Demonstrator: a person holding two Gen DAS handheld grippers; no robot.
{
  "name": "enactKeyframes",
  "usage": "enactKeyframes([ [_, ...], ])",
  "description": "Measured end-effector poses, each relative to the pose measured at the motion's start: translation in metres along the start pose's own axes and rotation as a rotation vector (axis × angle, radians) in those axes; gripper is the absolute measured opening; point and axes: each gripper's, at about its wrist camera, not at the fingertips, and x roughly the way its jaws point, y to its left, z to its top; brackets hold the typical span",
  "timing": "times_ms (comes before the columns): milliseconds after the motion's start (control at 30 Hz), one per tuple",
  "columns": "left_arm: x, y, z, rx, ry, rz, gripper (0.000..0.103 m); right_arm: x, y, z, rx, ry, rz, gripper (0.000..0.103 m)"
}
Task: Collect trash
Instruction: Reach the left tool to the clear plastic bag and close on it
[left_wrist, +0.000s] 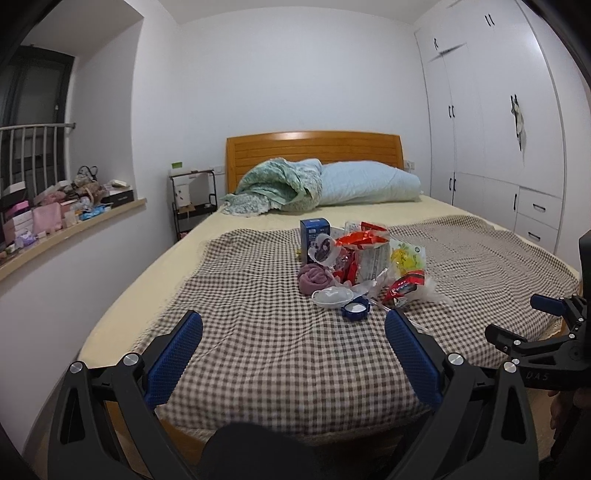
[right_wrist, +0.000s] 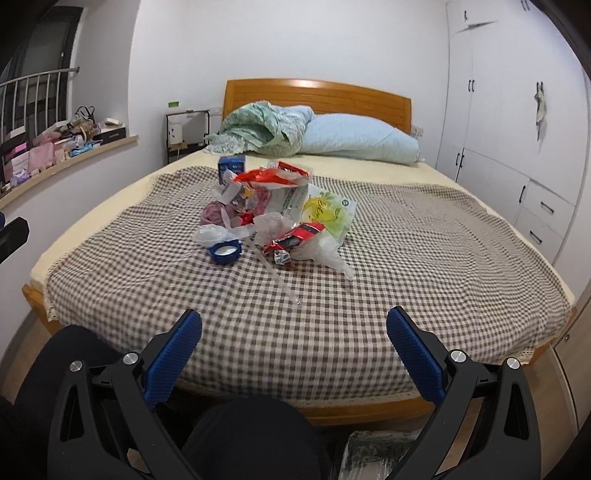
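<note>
A heap of trash lies in the middle of the checked blanket (left_wrist: 258, 332) (right_wrist: 406, 258): a blue carton (left_wrist: 314, 236) (right_wrist: 231, 168), red snack wrappers (left_wrist: 364, 236) (right_wrist: 273, 177), a yellow-green bag (left_wrist: 408, 256) (right_wrist: 328, 212), a red packet on clear plastic (left_wrist: 406, 286) (right_wrist: 301, 236), a blue lid (left_wrist: 355, 309) (right_wrist: 224, 252) and a rolled pink cloth (left_wrist: 314, 278) (right_wrist: 214, 214). My left gripper (left_wrist: 293, 317) hangs open short of the heap, nothing between its pads. My right gripper (right_wrist: 294, 315) is also open and empty, over the bed's foot; it shows at the left wrist view's right edge (left_wrist: 554, 314).
A pillow (left_wrist: 369, 182) (right_wrist: 358, 138) and a bunched green quilt (left_wrist: 280, 184) (right_wrist: 258, 129) lie by the wooden headboard (left_wrist: 314, 144). White wardrobes (left_wrist: 498, 129) (right_wrist: 517, 129) line the right wall. A cluttered window ledge (left_wrist: 66, 210) and a black shelf (left_wrist: 192, 199) stand left. A dark knee (right_wrist: 251, 435) sits below the grippers.
</note>
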Motion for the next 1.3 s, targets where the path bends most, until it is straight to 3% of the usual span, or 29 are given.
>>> enactKeyframes([
  [167, 0.052, -0.004, 0.002, -0.01, 0.089, -0.029, 0.096, 0.038, -0.007, 0.008, -0.026, 0.038, 0.027, 0.097],
  [267, 0.08, -0.004, 0.003, -0.037, 0.128, -0.052, 0.096, 0.056, -0.012, 0.01, -0.019, -0.017, 0.04, 0.097],
  [400, 0.125, -0.003, 0.006, -0.07, 0.163, -0.141, 0.096, 0.093, -0.012, 0.014, -0.077, 0.095, 0.056, 0.097],
  [533, 0.184, -0.009, 0.009, -0.094, 0.229, -0.222, 0.086, 0.114, -0.007, 0.016, -0.123, 0.096, 0.057, 0.096],
  [633, 0.226, -0.016, 0.012, -0.111, 0.284, -0.262, 0.073, 0.128, -0.006, 0.019, -0.129, 0.095, 0.074, 0.096],
  [733, 0.266, -0.026, 0.015, -0.113, 0.33, -0.291, 0.072, 0.14, -0.004, 0.024, -0.131, 0.089, 0.085, 0.096],
  [867, 0.315, -0.035, 0.014, -0.136, 0.4, -0.276, 0.072, 0.15, -0.005, 0.03, -0.111, 0.083, 0.122, 0.096],
  [933, 0.331, -0.034, 0.011, -0.17, 0.439, -0.31, 0.071, 0.156, -0.003, 0.032, -0.106, 0.082, 0.139, 0.096],
  [1000, 0.341, -0.032, 0.003, -0.214, 0.485, -0.345, 0.054, 0.162, 0.0, 0.036, -0.107, 0.079, 0.148, 0.096],
  [1067, 0.344, -0.03, -0.005, -0.226, 0.505, -0.353, 0.045, 0.167, 0.002, 0.04, -0.096, 0.078, 0.157, 0.096],
  [1167, 0.34, -0.023, -0.01, -0.234, 0.502, -0.361, 0.024, 0.173, 0.005, 0.047, -0.068, 0.065, 0.181, 0.096],
  [1200, 0.337, -0.018, -0.009, -0.256, 0.502, -0.374, 0.02, 0.176, 0.007, 0.05, -0.058, 0.054, 0.182, 0.086],
  [1233, 0.332, -0.012, -0.007, -0.283, 0.498, -0.381, 0.018, 0.178, 0.007, 0.052, -0.048, 0.045, 0.186, 0.063],
  [1300, 0.321, 0.002, -0.003, -0.334, 0.465, -0.385, 0.014, 0.184, 0.007, 0.058, -0.01, 0.039, 0.184, 0.046],
])
